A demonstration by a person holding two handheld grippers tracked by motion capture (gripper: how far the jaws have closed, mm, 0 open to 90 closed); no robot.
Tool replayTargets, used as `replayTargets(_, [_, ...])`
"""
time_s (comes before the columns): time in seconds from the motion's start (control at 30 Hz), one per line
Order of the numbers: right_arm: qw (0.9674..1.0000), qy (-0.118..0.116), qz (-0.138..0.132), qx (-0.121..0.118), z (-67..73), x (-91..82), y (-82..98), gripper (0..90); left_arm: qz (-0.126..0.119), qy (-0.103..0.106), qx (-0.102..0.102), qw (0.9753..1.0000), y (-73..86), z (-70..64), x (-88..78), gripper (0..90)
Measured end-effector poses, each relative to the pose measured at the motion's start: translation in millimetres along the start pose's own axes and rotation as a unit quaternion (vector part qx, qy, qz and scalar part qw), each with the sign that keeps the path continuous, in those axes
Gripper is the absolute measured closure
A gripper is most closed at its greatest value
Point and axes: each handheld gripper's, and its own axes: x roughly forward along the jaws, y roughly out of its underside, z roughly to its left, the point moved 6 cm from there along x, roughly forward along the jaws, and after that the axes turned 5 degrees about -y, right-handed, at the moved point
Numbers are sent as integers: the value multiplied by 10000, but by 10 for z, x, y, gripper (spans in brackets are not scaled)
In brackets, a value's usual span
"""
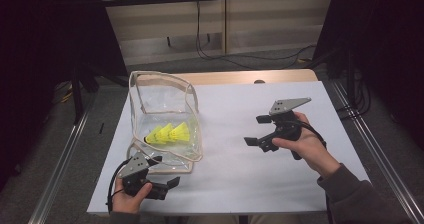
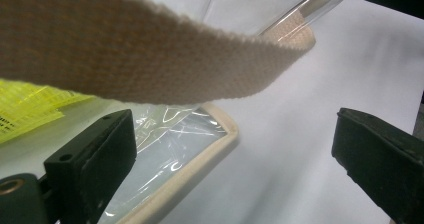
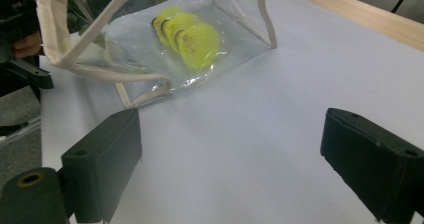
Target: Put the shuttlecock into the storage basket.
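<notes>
A clear plastic bag with cream webbing trim stands on the white table sheet, and three yellow shuttlecocks lie inside it. My left gripper sits at the bag's near corner, open, its jaws wide apart. In the left gripper view the cream strap hangs just above the jaws and the bag's edge lies between them. My right gripper hovers open to the right of the bag, nothing between its jaws. The right gripper view looks at the bag and shuttlecocks.
The wooden table edge runs along the back. Dark cables lie on the floor beyond it. Metal rails flank the table on both sides. White sheet lies open between the bag and my right gripper.
</notes>
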Motion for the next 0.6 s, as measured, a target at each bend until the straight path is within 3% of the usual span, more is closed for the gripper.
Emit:
replayTargets(0.07, [9999,78,-10,-91,-22,-12,27,90,26,-6,0,10000,3,4,-3,41])
replayTargets(0.6, [9998,98,-43,166,-96,-35,347,91,24,-2,-7,10000,4,6,5,41])
